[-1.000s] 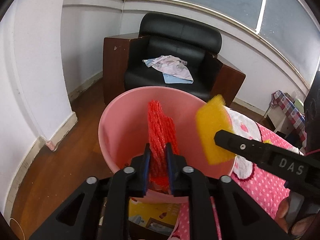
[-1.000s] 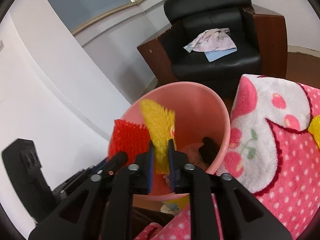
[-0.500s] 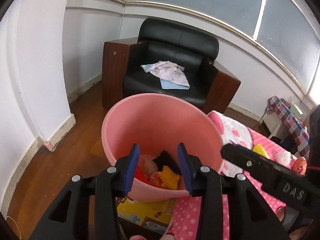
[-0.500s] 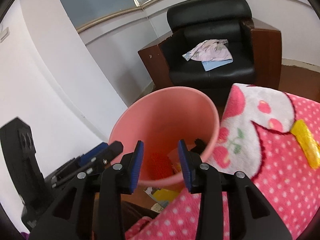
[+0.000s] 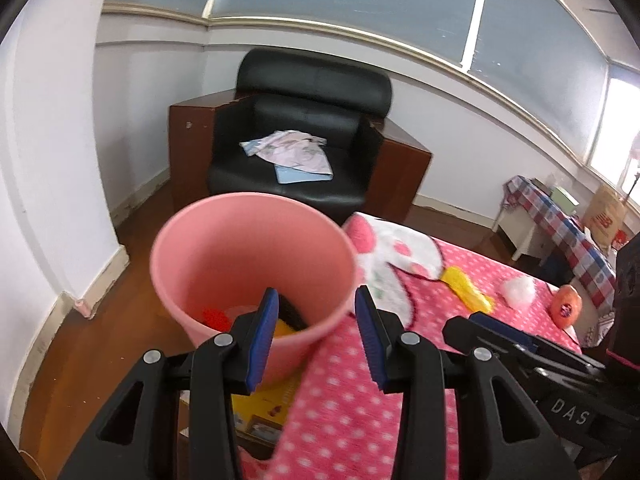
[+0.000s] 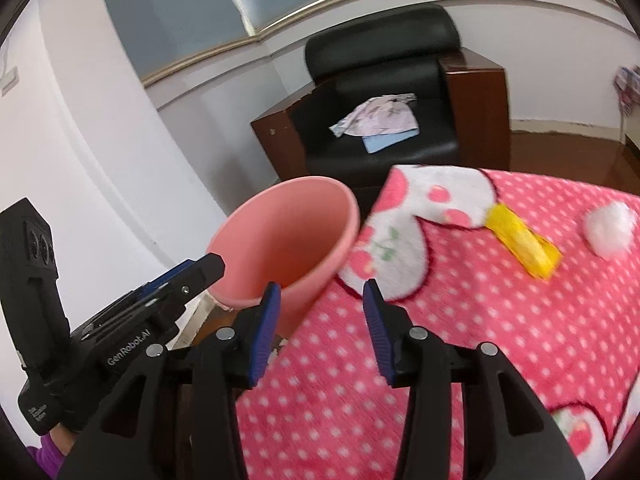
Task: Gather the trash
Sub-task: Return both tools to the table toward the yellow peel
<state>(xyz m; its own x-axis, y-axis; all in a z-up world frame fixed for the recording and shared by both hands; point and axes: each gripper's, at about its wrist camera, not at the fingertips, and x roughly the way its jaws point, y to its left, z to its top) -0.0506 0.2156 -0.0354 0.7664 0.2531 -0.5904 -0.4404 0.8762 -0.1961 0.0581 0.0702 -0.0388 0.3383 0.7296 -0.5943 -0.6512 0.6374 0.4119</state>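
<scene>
A pink bin (image 5: 256,248) stands at the left edge of a pink dotted blanket (image 5: 344,392); red, yellow and black scraps lie at its bottom. My left gripper (image 5: 316,320) is open and empty, just above the bin's near rim. My right gripper (image 6: 320,312) is open and empty over the blanket beside the bin (image 6: 288,248). On the blanket lie a yellow strip (image 5: 466,290) (image 6: 524,240), a white fluffy wad (image 5: 518,290) (image 6: 608,228) and an orange ball (image 5: 564,306).
A black armchair (image 5: 304,144) with cloths on its seat stands behind the bin, between brown wooden sides. A yellow box (image 5: 264,404) lies under the bin. A checked-cloth table (image 5: 560,224) stands at the far right. Wooden floor lies to the left.
Both grippers opened and dropped the red and yellow scraps into the bin, then pulled back and swung right, toward the blanket.
</scene>
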